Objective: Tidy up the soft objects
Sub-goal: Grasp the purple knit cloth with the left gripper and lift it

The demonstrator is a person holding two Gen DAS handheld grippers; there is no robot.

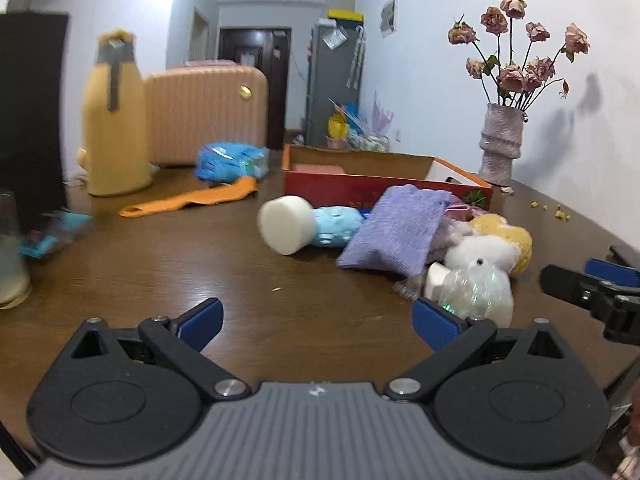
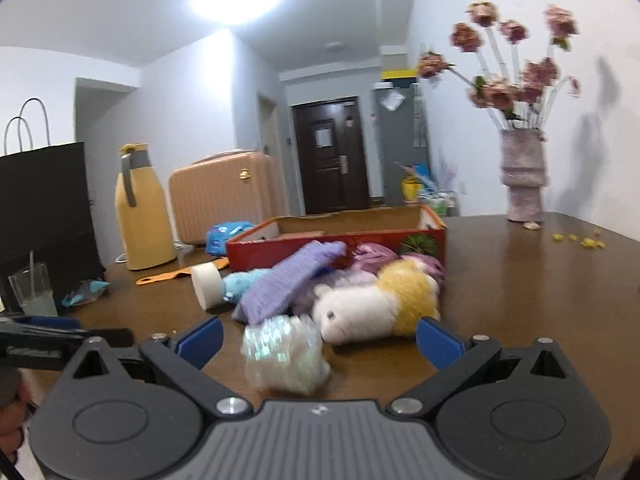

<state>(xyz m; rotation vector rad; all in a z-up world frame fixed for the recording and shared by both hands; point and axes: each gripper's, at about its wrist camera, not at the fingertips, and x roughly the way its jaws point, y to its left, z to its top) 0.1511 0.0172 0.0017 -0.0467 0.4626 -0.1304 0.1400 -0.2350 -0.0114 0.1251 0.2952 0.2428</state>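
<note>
Soft objects lie heaped on the brown table (image 1: 280, 300) against the near wall of a red cardboard box (image 1: 340, 188). Left gripper (image 1: 318, 322): fingers spread wide, nothing between them, bare tabletop below. Right gripper (image 2: 320, 338): likewise spread wide and holding nothing; an iridescent clear wrapped bundle (image 2: 286, 354) sits on the table in the gap between its fingers, contact not visible.

Contents of heap, as seen from the right wrist view: white plush toy (image 2: 356, 312) with a yellow fluffy part (image 2: 412, 292) just beyond the bundle; purple knitted cloth (image 2: 288, 284) draped to its left over a light blue plush (image 2: 240, 284); white foam cylinder (image 2: 208, 286) lying on its side at the left end; pink fabric (image 2: 374, 258) on the far side, against the box.

Farther left on the table: orange cloth strip (image 1: 188, 202), blue packet (image 1: 230, 162), yellow thermos jug (image 1: 114, 120). A vase of dried roses (image 1: 502, 144) stands at the far right.
</note>
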